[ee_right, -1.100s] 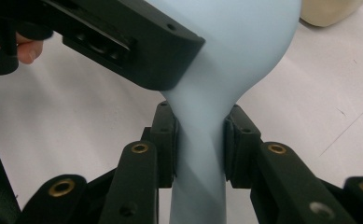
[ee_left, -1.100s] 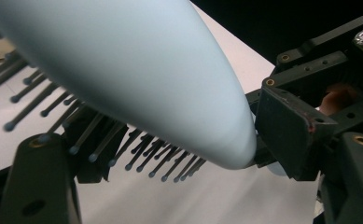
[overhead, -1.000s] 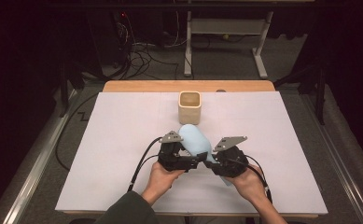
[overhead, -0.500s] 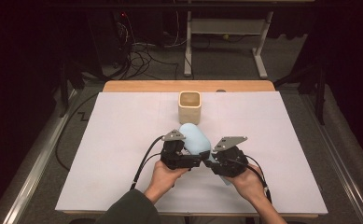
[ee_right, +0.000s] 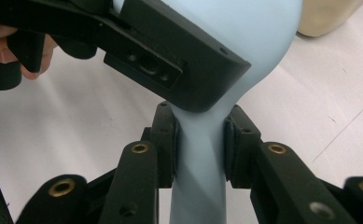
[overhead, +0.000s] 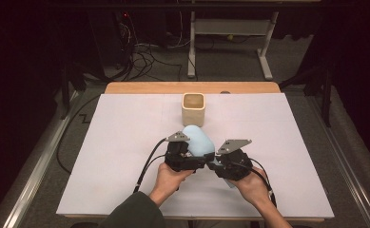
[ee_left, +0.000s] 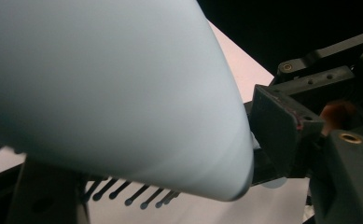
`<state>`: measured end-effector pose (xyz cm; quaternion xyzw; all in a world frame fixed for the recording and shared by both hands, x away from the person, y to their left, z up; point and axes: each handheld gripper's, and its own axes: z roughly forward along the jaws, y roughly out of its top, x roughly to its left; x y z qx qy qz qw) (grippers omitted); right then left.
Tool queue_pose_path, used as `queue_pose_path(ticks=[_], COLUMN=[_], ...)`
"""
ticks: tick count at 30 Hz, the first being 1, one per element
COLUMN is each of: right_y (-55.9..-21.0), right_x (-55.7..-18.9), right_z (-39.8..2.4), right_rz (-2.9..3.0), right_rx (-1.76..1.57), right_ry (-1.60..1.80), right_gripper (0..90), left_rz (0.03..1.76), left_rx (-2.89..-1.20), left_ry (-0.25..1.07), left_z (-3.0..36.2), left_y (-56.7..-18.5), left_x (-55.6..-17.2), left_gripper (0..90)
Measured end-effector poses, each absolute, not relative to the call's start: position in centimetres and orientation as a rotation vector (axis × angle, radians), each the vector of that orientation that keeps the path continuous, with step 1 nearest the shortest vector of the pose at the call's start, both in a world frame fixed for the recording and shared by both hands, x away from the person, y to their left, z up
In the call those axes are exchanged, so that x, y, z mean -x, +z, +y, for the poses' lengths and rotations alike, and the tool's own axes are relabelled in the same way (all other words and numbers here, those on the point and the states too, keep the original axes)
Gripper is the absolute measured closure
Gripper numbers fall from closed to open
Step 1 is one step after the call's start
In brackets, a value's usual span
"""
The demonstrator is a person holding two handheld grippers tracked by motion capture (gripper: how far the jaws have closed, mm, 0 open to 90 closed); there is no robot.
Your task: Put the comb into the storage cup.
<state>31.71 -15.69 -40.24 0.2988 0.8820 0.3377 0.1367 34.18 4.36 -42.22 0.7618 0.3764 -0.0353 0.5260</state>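
Your white surface (overhead: pixel 125 142) carries a beige cup (overhead: pixel 193 108) at 12 o'clock. Just below it, over the centre, your pale blue bulb-shaped object (overhead: pixel 199 140) is held. Your right gripper (ee_right: pixel 200 140) clamps its narrow neck; your left gripper (overhead: pixel 192 154) jaws, just closing, straddle the bulb.

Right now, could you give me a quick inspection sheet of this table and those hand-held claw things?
Surface: white sheet over a wooden table.
Job's things: pale blue object with a rounded head and narrow handle, held above the sheet; beige cup upright behind it.
Clutter: nothing seen.
Grippers: right gripper clamps the handle; left gripper sits at the rounded head, its jaws have just been closing, contact unclear.
Cables: black cable trails from the left gripper.
Surroundings: dark room, table frame, floor wires.
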Motion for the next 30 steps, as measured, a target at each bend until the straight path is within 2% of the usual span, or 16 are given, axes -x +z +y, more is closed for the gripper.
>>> queue_pose_path(ticks=[13, 30], right_y=[-40.1, -39.6], right_x=[-31.7, -31.6], right_z=[-15.8, -15.7], right_rz=[2.524, 2.517], right_rx=[-0.860, -0.838], right_ry=[0.992, 1.051], right_gripper=[70.4, 70.3], left_rz=[0.883, 0.868], left_rx=[-1.799, -1.829], left_ry=[-0.143, -0.133], left_z=[4.8, 4.9], left_y=[-41.3, -39.8], left_x=[-34.2, -33.7], left_gripper=[46.5, 53.8])
